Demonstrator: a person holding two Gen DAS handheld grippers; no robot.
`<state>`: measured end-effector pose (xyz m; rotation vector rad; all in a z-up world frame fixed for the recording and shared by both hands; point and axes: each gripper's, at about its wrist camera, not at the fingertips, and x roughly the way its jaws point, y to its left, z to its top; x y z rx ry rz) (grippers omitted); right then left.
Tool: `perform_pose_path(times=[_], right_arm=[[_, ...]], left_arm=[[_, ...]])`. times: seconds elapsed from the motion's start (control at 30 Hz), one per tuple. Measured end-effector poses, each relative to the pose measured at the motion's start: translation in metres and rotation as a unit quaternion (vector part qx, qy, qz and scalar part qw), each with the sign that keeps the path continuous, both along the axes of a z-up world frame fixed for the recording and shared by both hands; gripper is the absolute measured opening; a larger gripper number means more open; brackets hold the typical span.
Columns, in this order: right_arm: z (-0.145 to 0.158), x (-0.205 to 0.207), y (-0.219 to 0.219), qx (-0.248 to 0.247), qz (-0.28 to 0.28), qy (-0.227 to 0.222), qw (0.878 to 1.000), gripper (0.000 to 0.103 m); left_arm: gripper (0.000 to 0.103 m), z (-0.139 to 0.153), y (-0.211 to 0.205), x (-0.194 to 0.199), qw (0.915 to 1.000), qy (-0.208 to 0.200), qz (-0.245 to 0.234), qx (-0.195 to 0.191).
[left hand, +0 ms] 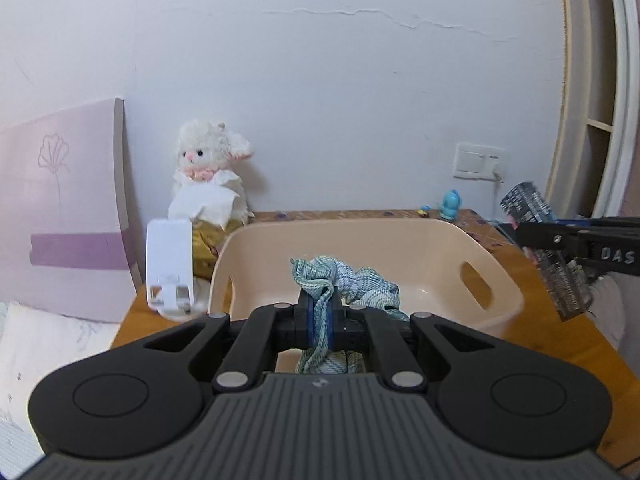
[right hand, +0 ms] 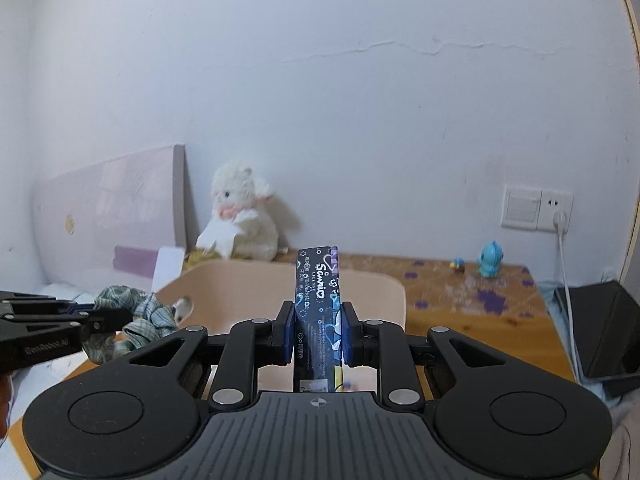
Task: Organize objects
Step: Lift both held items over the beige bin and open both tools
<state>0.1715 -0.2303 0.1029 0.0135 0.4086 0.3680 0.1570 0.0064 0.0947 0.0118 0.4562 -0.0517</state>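
Observation:
My left gripper is shut on a green-and-white checked cloth and holds it over the near rim of a peach plastic basket on the wooden table. The cloth also shows in the right wrist view, left of the basket. My right gripper is shut on a dark blue printed box, held upright above the basket's near side. In the left wrist view the box hangs at the right, beside the basket.
A white plush lamb with tissues sits at the table's back left, by a white phone stand. A small blue figurine stands at the back right, below a wall socket. A black tablet lies at the right. A bed headboard is at the left.

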Motion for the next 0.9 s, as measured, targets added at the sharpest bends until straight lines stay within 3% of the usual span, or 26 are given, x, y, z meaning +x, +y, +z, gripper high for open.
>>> perform_pose_path(times=[0.3, 0.67, 0.73, 0.8, 0.87, 0.9], right_arm=[[-0.005, 0.05, 0.011, 0.003, -0.038, -0.016, 0.999, 0.021], [-0.057, 0.095, 0.043, -0.069, -0.031, 0.063, 0.995, 0.021], [-0.063, 0.098, 0.046, -0.075, -0.026, 0.087, 0.993, 0.021], [-0.068, 0.1, 0.048, -0.077, -0.025, 0.105, 0.991, 0.032], [-0.068, 0.096, 0.045, -0.069, -0.026, 0.107, 0.991, 0.042], [-0.067, 0.094, 0.042, -0.063, -0.029, 0.107, 0.992, 0.048]], left_arm=[[0.007, -0.017, -0.006, 0.064, 0.9994, 0.016, 0.032, 0.004], [0.008, -0.067, -0.01, 0.11, 0.9916, 0.114, 0.038, 0.049], [0.014, -0.071, -0.012, 0.113, 0.9893, 0.131, 0.036, 0.052], [0.017, -0.075, -0.014, 0.114, 0.9867, 0.145, 0.045, 0.057], [0.029, -0.077, -0.015, 0.112, 0.9857, 0.152, 0.046, 0.056], [0.041, -0.075, -0.014, 0.11, 0.9862, 0.149, 0.047, 0.052]])
